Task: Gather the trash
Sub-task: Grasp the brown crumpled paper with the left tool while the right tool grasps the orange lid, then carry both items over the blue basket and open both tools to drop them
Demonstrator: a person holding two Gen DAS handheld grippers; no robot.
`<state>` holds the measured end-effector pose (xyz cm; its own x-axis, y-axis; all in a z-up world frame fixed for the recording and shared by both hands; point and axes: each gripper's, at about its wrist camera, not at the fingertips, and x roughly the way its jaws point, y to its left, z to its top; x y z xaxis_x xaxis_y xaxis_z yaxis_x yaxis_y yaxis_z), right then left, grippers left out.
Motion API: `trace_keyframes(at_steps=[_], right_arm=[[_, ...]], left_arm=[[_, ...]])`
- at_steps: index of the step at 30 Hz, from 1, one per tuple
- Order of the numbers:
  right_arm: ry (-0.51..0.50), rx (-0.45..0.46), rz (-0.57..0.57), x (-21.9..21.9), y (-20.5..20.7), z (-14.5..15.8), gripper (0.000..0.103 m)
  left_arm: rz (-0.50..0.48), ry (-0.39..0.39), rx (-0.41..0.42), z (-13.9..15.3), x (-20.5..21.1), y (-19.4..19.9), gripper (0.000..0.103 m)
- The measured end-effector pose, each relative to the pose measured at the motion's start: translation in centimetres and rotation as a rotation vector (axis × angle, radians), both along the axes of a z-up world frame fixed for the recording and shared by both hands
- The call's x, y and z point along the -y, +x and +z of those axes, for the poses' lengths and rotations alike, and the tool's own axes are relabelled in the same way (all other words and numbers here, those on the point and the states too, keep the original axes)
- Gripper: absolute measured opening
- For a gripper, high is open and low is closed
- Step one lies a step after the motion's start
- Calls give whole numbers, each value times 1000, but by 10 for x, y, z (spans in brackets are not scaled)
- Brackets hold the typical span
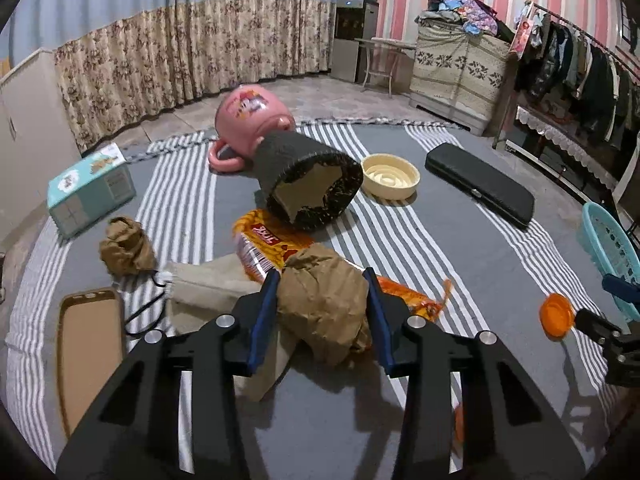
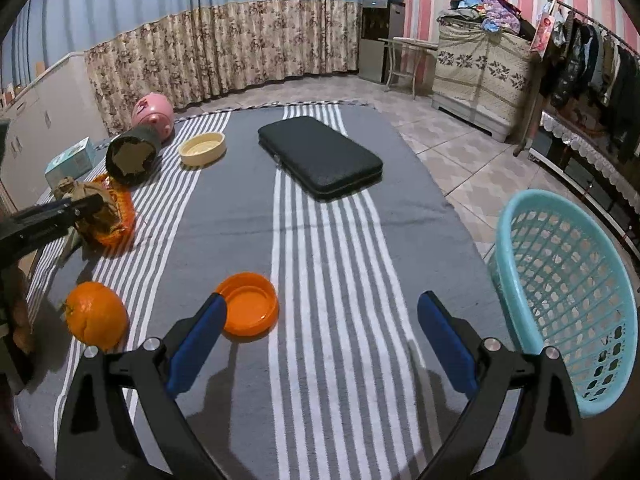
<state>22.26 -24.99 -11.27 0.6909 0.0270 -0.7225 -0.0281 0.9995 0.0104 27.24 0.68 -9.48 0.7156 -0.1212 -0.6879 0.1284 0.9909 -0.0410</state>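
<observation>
My left gripper [image 1: 322,280] pinches a crumpled brown paper wad [image 1: 324,300] lying on the orange snack wrapper [image 1: 276,248] near the striped blanket's [image 2: 320,240] left edge; its loose folds could slip out or drag the wrapper along when I lift. My right gripper [image 2: 320,328] stands wide and empty beside the orange lid [image 2: 250,308], the blue basket [image 2: 560,288] at the blanket's right edge. The wad's underside is hidden.

The left gripper [image 1: 322,280] pinches a crumpled brown paper wad [image 1: 324,300] over an orange snack wrapper [image 1: 276,244] on the striped cloth [image 1: 420,248]; a second wad [image 1: 126,246] lies to its left.
</observation>
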Motion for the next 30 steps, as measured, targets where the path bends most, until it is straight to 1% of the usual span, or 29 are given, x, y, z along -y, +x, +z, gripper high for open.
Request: trace_keyframes(at_steps=[5, 9, 11, 12, 13, 15, 16, 17, 18, 21, 24, 28, 30], right_arm=[[-32, -23, 31, -9, 5, -8, 94], [-32, -43, 70, -15, 9, -12, 93], [-35, -48, 87, -19, 11, -11, 92], [-36, -55, 100, -21, 13, -12, 84], [-35, -65, 110, -23, 14, -14, 70], [-21, -71, 129, -25, 15, -15, 64], [-15, -68, 135, -25, 14, -15, 54], [-7, -61, 144, -25, 13, -13, 49], [-5, -57, 144, -24, 12, -12, 41], [8, -41, 139, -19, 9, -7, 40], [-8, -4, 126, -13, 5, 3, 40], [-19, 60, 72, 8, -5, 22, 40], [-20, 96, 33, 25, -10, 33, 40]], left_arm=[[4, 31, 41, 14, -6, -26, 41], [31, 25, 52, 17, -21, -47, 41], [48, 8, 38, 14, -29, -53, 41], [53, 4, 29, 13, -31, -54, 41], [56, 0, 20, 11, -33, -55, 41], [61, 5, 8, 6, -36, -57, 41], [62, 8, 6, 5, -36, -58, 41], [63, 10, 7, 4, -35, -60, 41], [63, 10, 10, 5, -35, -61, 41], [64, 7, 22, 8, -30, -64, 41], [65, 13, 32, 13, -23, -64, 41], [52, 7, 65, 30, -7, -63, 41], [39, 2, 91, 40, 6, -63, 41]])
